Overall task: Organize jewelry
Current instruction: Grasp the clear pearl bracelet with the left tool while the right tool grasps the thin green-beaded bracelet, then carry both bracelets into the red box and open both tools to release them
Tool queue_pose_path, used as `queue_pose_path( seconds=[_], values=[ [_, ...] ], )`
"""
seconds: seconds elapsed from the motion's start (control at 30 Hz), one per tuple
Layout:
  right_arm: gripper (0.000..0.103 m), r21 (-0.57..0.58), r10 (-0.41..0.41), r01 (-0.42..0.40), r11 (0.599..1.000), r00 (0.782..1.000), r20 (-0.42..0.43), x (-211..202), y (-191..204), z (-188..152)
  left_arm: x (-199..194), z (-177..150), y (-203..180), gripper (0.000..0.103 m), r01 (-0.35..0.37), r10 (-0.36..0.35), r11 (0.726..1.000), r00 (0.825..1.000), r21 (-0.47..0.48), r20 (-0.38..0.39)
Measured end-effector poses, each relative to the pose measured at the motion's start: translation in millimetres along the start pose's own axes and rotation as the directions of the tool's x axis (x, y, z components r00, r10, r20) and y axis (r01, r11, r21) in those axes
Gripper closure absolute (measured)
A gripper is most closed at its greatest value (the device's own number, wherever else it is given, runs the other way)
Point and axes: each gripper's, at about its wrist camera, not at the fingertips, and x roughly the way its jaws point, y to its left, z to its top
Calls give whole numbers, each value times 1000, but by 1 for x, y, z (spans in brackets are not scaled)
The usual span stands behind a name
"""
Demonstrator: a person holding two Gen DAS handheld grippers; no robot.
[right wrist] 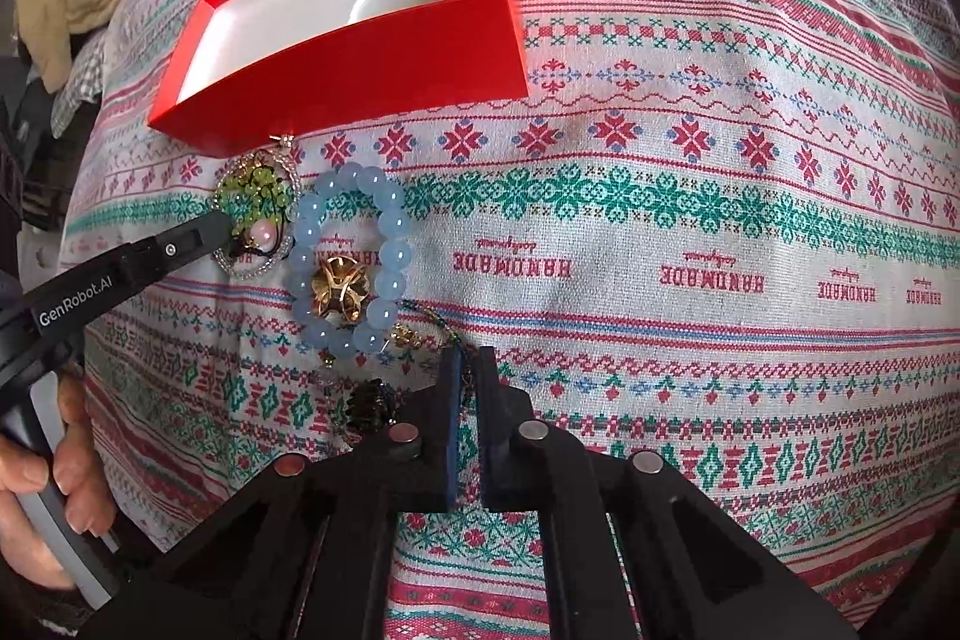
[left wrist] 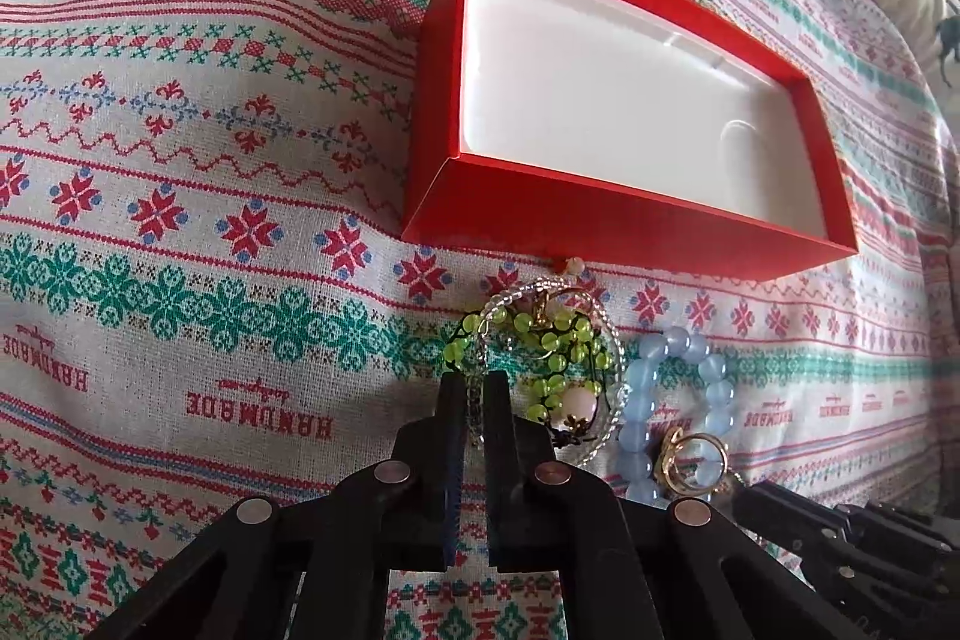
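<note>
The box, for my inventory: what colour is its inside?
White inside the red box; clearest in the left wrist view.

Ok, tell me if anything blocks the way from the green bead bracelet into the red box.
Nothing visible does. The green bead bracelet lies on the cloth just short of the red box; only the box's near wall stands between them, and its white inside is open and bare.

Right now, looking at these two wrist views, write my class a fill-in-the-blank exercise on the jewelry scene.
1. The red box has a lining coloured ____.
2. The gold ring lies inside the bracelet of ____ beads.
3. The left gripper has its jaws ____ on a clear-beaded strand.
4. The word woven into the tablecloth reads ____.

Missing words: white; blue; shut; HANDMADE
</note>
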Motion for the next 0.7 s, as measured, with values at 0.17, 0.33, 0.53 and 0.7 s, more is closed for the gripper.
queue_pose_path(
  seconds=[0.17,0.33,0.53,0.7],
  values=[
    [100,8,34,-35,999,998,48,-18,-6,-7,-26,-7,3,103,38,-39,999,998,16,40],
    [100,-7,69,-68,998,990,122,-45,-1,-9,-48,-11,-2,103,71,-75,997,994,40,85],
    [100,-36,113,-108,993,972,205,-76,8,-9,-74,-18,-6,103,95,-104,993,986,75,131],
    [100,-32,133,-129,991,963,236,-87,12,-7,-94,-25,-8,103,112,-128,988,979,107,161]
  ],
)
